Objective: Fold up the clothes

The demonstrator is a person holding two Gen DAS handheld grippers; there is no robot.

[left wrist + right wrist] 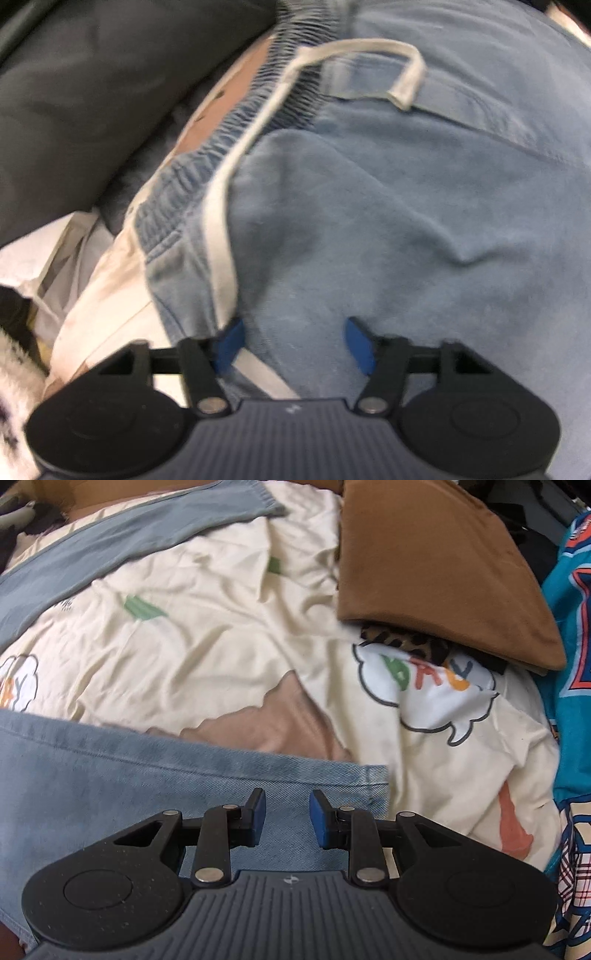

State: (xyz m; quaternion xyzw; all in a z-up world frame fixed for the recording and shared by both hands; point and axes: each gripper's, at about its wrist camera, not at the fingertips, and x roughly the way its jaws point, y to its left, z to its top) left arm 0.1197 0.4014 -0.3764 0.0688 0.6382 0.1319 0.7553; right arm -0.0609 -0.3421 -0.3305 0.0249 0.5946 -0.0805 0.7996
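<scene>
1. My left gripper point(293, 345) hangs over the waist end of the light blue denim trousers point(388, 221), its blue pads apart with a hump of cloth between them; whether they pinch it I cannot tell.
2. A cream drawstring point(221, 236) runs down beside the left pad.
3. My right gripper point(287, 821) stands parted and empty above the trousers' hem point(258, 762).
4. The trousers lie on a cream cartoon-print bedsheet point(207, 646), near a folded brown garment point(436, 572).

Soft matt denim trousers point(406, 221) — ribbed waistband; printed bedsheet point(207, 635) — smooth creased cotton.
</scene>
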